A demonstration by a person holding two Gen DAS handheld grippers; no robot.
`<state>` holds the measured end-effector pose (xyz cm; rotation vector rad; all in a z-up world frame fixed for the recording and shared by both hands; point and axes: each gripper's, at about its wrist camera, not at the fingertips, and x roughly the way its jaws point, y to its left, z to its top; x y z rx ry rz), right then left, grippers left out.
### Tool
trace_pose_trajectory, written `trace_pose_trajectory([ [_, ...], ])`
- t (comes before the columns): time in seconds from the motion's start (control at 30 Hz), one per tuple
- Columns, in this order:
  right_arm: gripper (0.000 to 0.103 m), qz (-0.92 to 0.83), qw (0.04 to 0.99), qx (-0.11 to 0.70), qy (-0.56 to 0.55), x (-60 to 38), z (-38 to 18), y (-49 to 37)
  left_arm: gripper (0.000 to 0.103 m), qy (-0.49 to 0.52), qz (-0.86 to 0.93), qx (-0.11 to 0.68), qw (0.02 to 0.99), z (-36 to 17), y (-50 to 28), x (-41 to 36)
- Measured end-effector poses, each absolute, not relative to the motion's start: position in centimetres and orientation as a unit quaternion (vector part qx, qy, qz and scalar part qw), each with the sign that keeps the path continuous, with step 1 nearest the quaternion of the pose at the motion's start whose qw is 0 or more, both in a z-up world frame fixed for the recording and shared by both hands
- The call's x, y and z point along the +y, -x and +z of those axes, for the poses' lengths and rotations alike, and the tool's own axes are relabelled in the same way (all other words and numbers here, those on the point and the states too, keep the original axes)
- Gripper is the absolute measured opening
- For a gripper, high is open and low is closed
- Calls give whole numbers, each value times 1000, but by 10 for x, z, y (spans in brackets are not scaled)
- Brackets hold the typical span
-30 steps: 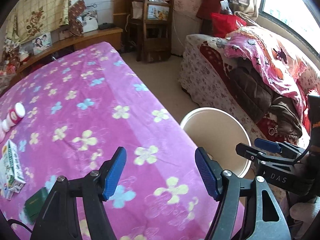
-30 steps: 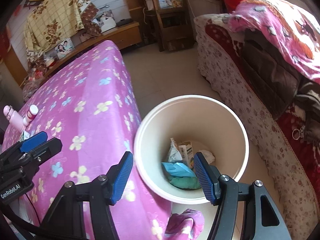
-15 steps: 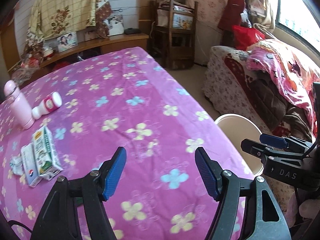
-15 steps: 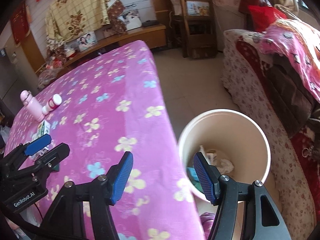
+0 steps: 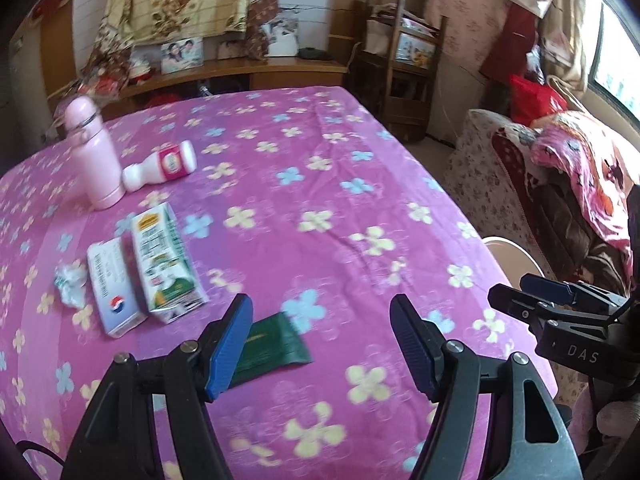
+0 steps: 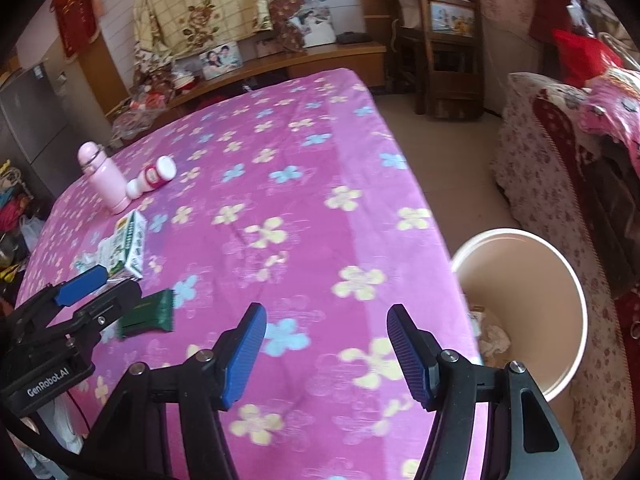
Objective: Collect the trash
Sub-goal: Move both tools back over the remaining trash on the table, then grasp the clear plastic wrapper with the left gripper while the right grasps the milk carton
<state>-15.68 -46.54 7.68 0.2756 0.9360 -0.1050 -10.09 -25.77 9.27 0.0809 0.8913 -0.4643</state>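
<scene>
The left claw (image 5: 322,344) fills the lower middle of its view, blue pads spread wide with nothing between them, hanging above the purple flowered cloth of the bench (image 5: 280,184). Just beyond its left pad lies a flat dark green packet (image 5: 276,346), partly hidden by that pad. Further to the lower left of the frame a green and white carton (image 5: 166,264) lies on its side, touching a white box with a red and blue logo (image 5: 114,290), and a crumpled wrapper (image 5: 70,282) sits just beside the box. In the upper left a pink flask (image 5: 98,158) stands upright with a small white and red bottle (image 5: 162,168) lying on its side next to it. The right claw (image 6: 322,350) is also wide open and holds nothing, low in its own view above the near edge of the bench. At the right of that view a pale bin (image 6: 576,292) stands on the floor close against the bench's edge, with crumpled paper and a small box showing at its bottom
</scene>
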Motion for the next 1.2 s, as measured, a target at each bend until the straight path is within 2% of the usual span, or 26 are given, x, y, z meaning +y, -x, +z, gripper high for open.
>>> trace_pose_trajectory([
  [0.7,67,76,869,474,-118,-344,64,86,72,36,-94,475,874,65,34,-67],
  [1.2,67,136,855,494,-75,-239,52,-10,72,95,-48,482,870,38,-25,-17],
])
